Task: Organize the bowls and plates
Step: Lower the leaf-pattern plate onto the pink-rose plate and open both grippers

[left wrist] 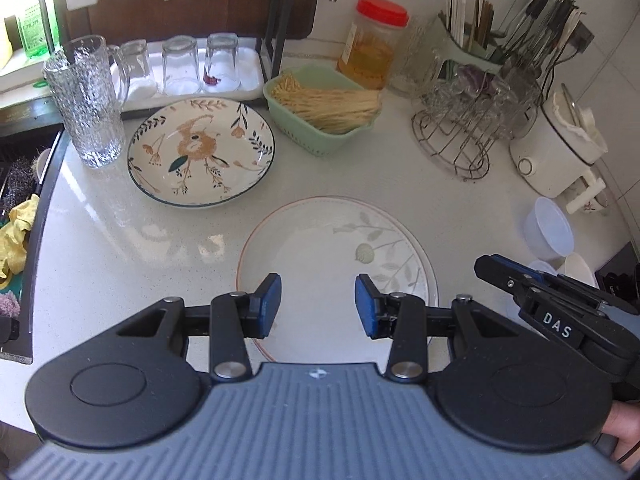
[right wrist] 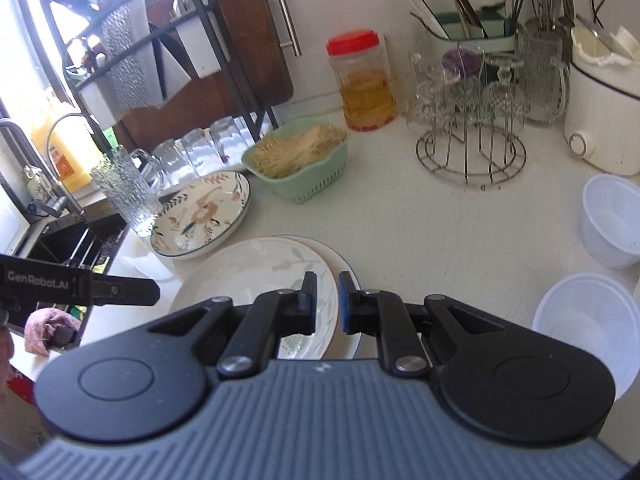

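Note:
A white plate with a grey leaf pattern (left wrist: 332,248) lies on the counter; in the right wrist view (right wrist: 256,272) it is tilted, over a second plate with a blue rim (right wrist: 356,344). My right gripper (right wrist: 325,300) is shut on the leaf plate's right rim. My left gripper (left wrist: 318,304) is open and empty above the plate's near edge. A floral plate (left wrist: 200,148) sits at the back left; it also shows in the right wrist view (right wrist: 200,216). Two white plastic bowls (right wrist: 610,220) (right wrist: 588,320) stand at the right.
A green basket of noodles (left wrist: 324,112), a tall glass (left wrist: 86,104), upturned glasses on a tray (left wrist: 180,64), a red-lidded jar (left wrist: 370,44), a wire glass rack (left wrist: 468,128) and a white cooker (left wrist: 556,152) line the back. The sink (right wrist: 60,248) is at the left.

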A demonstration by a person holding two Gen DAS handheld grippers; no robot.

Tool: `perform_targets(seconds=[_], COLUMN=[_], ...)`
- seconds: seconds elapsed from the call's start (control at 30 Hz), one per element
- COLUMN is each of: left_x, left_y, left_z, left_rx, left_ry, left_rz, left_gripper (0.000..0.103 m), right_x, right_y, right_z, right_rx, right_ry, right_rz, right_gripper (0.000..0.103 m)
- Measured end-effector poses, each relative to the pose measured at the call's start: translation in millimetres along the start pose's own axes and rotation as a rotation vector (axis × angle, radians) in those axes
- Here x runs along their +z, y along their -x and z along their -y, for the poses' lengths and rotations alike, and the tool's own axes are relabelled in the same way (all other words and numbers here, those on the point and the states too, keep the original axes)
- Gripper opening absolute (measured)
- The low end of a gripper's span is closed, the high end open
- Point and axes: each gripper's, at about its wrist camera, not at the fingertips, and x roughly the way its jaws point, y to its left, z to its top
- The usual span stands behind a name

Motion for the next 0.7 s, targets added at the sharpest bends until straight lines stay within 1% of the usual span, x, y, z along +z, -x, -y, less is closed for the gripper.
perform_targets(seconds=[0.07, 0.2, 0.3, 0.43, 0.57, 0.7], left_x=[-3, -10, -16, -24, -31, -35], left_y=[14, 37, 48, 54, 56, 54], left_z=[1, 3, -1, -1, -5, -6], left_rx=[-0.004, 0.017, 0.000, 0.036, 0.041, 0.037], left_ry=[0.006, 0.005, 0.045, 0.051, 0.059, 0.062], left_rz=[0.026, 0.069, 0.102, 0.110, 0.108, 0.099], left_gripper=[0.046, 0.046, 0.046, 0.046, 0.046, 0.046], right_x=[1, 4, 3, 1, 0, -5], right_y=[12, 32, 45, 57, 64, 61], right_z=[-2, -8, -13, -12, -8, -8], right_rx=[0.019, 0.052, 0.072, 0.081, 0.073, 0.067], right_ry=[0.007, 0.037, 0.058, 0.052, 0.039, 0.035], right_rz=[0.014, 0.028, 0.043, 0.071, 0.086, 0.074], right_gripper=[0.014, 0.014, 0.014, 0.014, 0.014, 0.014])
